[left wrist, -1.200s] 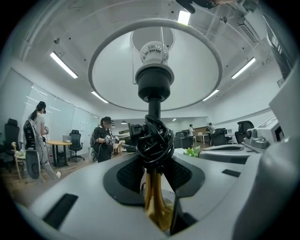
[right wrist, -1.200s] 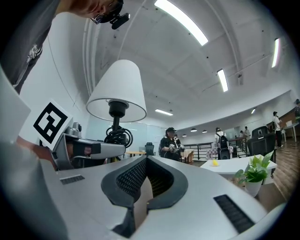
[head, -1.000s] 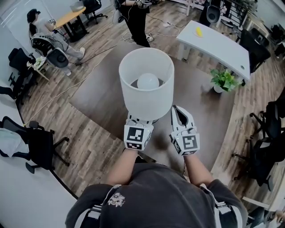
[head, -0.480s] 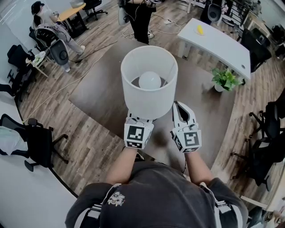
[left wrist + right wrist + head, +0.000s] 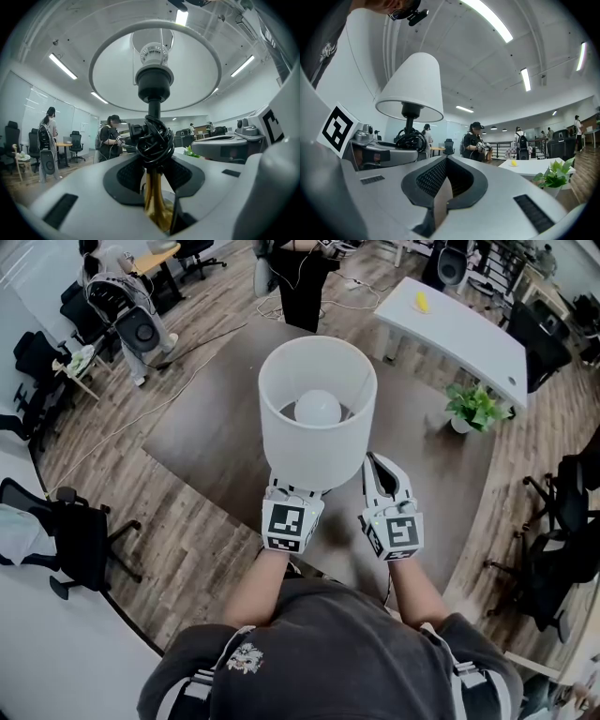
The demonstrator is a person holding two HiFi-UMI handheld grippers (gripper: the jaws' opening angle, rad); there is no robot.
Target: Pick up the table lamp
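Observation:
The table lamp has a white drum shade (image 5: 317, 427) with a round bulb (image 5: 318, 407) showing inside it. It is held upright in the air over the brown rug (image 5: 211, 432). My left gripper (image 5: 293, 495) is shut on the lamp's brass stem (image 5: 152, 197), just under a coiled black cord (image 5: 153, 138); its fingertips are hidden beneath the shade in the head view. My right gripper (image 5: 381, 470) is beside the lamp on the right, apart from it, shut and empty. From the right gripper view the lamp (image 5: 415, 84) stands to the left.
A white table (image 5: 459, 334) with a small yellow thing (image 5: 420, 304) is at the back right, and a potted plant (image 5: 472, 409) stands on the floor near it. Office chairs (image 5: 80, 540) are at the left and right edges. A person (image 5: 300, 277) stands beyond the rug.
The lamp and both grippers hold nearly the same place, drifting slightly right in the picture. A person at the top left has moved farther away.

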